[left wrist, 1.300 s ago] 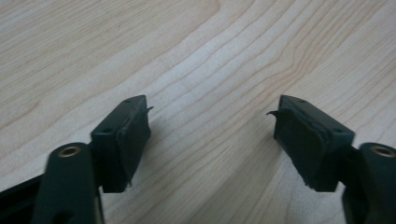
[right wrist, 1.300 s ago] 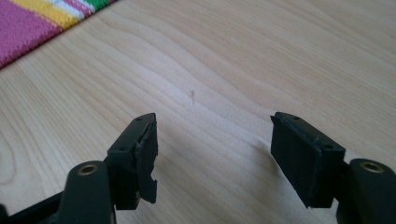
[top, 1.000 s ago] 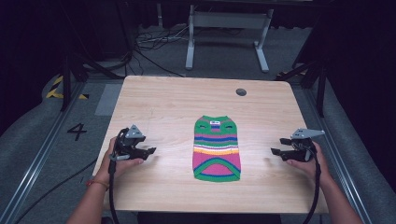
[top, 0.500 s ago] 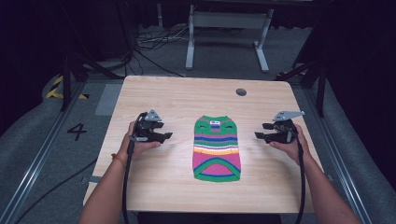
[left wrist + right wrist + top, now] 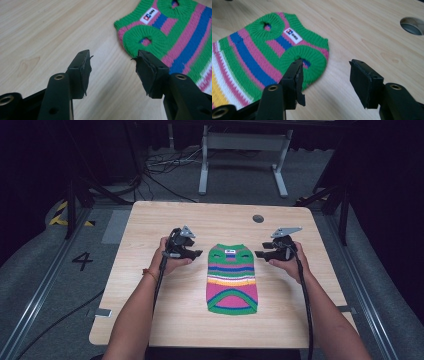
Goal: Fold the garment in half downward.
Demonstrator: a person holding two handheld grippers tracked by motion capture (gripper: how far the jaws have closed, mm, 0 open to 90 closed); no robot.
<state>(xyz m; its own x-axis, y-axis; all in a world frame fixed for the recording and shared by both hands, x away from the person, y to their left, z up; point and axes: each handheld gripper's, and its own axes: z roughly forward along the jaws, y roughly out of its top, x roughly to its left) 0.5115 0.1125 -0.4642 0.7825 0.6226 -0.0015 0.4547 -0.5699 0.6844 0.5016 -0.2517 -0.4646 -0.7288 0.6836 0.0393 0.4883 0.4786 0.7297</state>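
— How are the two hands posed?

— Both forearms are stretched forward from the near edge of the worktop (image 5: 150, 285). The left gripper (image 5: 196, 253) is held by the left hand (image 5: 170, 260) just beside the upper left corner of the striped knitted vest (image 5: 232, 279); the right gripper (image 5: 260, 254) is held by the right hand (image 5: 287, 262) just beside its upper right corner. Each gripper is pointed inward, toward the vest.

— And the fingers?

— On both grippers the fingers are spread wide, and nothing is pinched. In the left gripper view, bare wood is seen between the fingers (image 5: 81, 68), with the green armhole trim of the vest (image 5: 175, 37) just beyond one of them. In the right gripper view, one of the fingers (image 5: 294, 77) is seen over the green edge of the vest (image 5: 262, 52), while the other is seen over wood.

— Where is the vest laid?

— It is spread flat at the middle of the worktop, neck end away from the person, with a small white label (image 5: 294, 35) at the collar. A round hole (image 5: 258, 218) is seen in the worktop near the far edge.
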